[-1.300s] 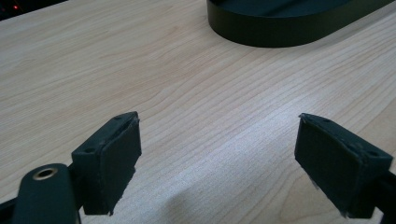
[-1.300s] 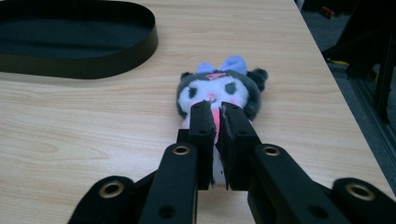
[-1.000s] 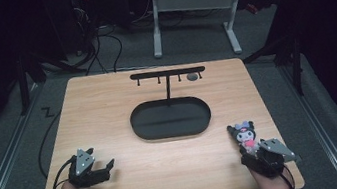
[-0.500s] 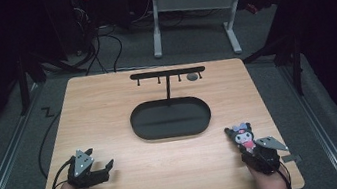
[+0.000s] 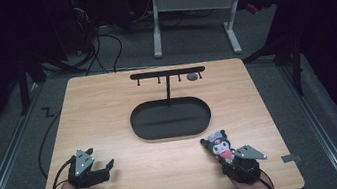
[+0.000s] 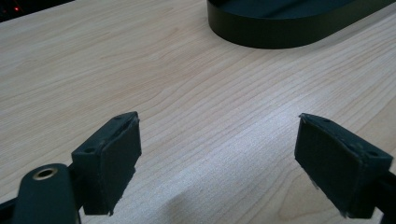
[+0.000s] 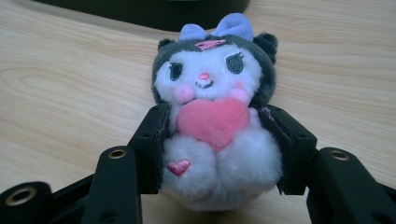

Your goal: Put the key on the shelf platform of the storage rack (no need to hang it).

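Leftward along the tabletop's (image 5: 107,103) lower right has slid the plush toy (image 5: 220,145), right tongs (image 5: 225,155) clenched on its soft, light belly, a sound hold. Left tongs (image 5: 107,167) hang released.

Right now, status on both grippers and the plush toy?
Right gripper shut on small grey-and-white plush toy with pink heart. Left gripper open, empty. Black oval tray ahead, path clear.

place: lab | cues: dark room, wooden table (image 5: 108,108), floor cables (image 5: 99,49), desk frame (image 5: 193,5)
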Demonstrator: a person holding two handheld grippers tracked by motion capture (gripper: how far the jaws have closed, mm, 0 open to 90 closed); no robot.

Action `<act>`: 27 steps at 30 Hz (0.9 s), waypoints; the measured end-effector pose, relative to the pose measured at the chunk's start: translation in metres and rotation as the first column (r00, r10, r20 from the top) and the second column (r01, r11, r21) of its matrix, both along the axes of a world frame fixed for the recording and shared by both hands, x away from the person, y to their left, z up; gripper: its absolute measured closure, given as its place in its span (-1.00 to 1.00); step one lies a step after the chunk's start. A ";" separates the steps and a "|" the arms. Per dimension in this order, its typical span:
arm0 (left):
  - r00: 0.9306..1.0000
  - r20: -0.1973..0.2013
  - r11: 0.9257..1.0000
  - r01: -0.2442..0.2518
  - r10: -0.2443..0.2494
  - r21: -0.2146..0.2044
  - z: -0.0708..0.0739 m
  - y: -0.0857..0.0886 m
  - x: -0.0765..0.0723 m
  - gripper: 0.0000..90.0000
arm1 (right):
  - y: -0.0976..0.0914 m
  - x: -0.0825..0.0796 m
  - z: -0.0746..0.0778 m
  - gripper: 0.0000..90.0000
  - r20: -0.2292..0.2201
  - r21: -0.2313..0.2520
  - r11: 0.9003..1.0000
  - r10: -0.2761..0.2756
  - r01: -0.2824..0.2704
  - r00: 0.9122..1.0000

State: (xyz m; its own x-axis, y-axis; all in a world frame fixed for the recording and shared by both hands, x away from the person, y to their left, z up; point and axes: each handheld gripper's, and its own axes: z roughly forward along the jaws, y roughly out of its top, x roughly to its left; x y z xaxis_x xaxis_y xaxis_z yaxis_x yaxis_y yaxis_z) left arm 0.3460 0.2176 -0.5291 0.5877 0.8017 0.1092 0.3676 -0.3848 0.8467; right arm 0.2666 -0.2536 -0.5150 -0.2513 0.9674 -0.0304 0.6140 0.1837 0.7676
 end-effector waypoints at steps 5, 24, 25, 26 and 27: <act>1.000 0.000 1.000 0.000 0.000 0.000 0.000 0.000 0.000 -0.66 | 0.000 0.002 -0.001 -0.12 -0.012 0.021 1.000 0.011 -0.011 1.000; 1.000 -0.001 1.000 0.002 -0.002 0.000 0.000 -0.001 0.001 -0.66 | -0.004 0.004 0.002 -0.64 -0.082 -0.008 1.000 -0.006 0.005 0.997; 1.000 -0.001 1.000 0.002 -0.002 0.000 0.000 -0.001 0.001 -0.66 | -0.005 0.005 0.002 -0.65 -0.094 -0.006 1.000 -0.014 0.014 0.995; 1.000 0.002 1.000 0.002 -0.002 -0.001 0.000 -0.001 0.000 -0.66 | -0.006 0.006 0.002 -0.65 -0.101 -0.002 1.000 -0.015 0.015 0.995; 1.000 0.003 1.000 0.002 -0.002 -0.001 0.000 0.000 0.000 -0.66 | -0.007 0.007 0.003 -0.65 -0.112 -0.004 1.000 -0.017 0.017 0.994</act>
State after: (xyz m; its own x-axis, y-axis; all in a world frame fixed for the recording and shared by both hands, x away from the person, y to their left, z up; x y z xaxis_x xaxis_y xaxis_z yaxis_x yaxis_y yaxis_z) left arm 0.3458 0.2172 -0.5293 0.5892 0.8004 0.1105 0.3639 -0.3850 0.8481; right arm 0.2741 -0.2607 -0.5122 -0.2370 0.9715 -0.0061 0.6989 0.1749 0.6935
